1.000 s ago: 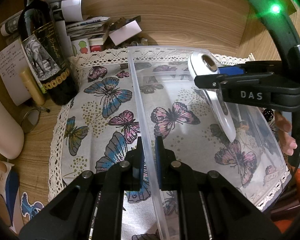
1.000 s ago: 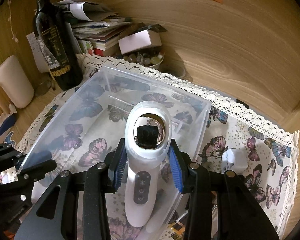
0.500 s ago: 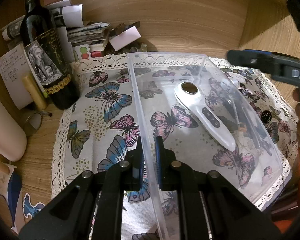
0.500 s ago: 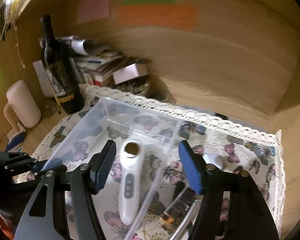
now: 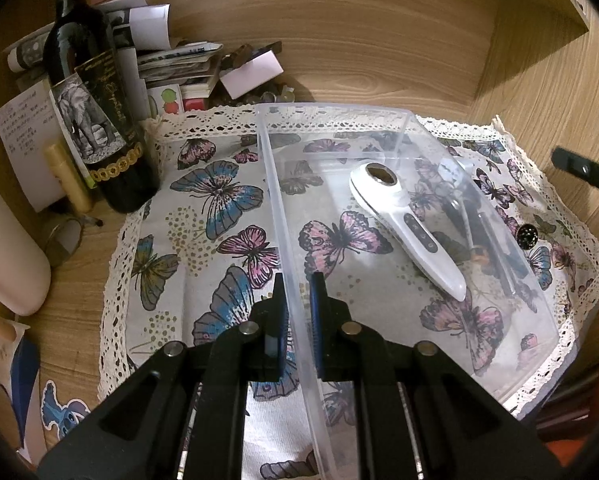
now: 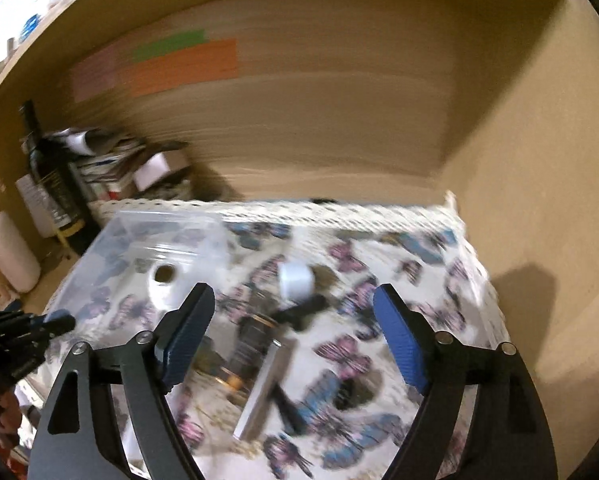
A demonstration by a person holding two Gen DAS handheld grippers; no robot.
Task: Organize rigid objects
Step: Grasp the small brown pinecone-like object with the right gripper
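A clear plastic bin (image 5: 339, 120) stands on a butterfly cloth (image 5: 203, 216). My left gripper (image 5: 297, 292) is shut on the bin's left wall. A white handheld device (image 5: 403, 220) lies inside the bin; it also shows in the right wrist view (image 6: 163, 284). My right gripper (image 6: 295, 332) is open and empty, raised above the cloth to the right of the bin (image 6: 155, 232). Below it, blurred, lie a small white piece (image 6: 295, 280), a dark tube-like item (image 6: 251, 344) and a silver bar (image 6: 263, 392).
A dark wine bottle (image 5: 95, 120) stands at the back left beside stacked papers and boxes (image 5: 179, 68). A pale cylinder (image 5: 7, 248) lies at the left. Wooden walls close the back and right. A small black round item (image 5: 527, 236) lies on the cloth at the right.
My right gripper opened, left the white device lying in the bin, and rose away to the right. My left gripper has kept its hold on the bin wall.
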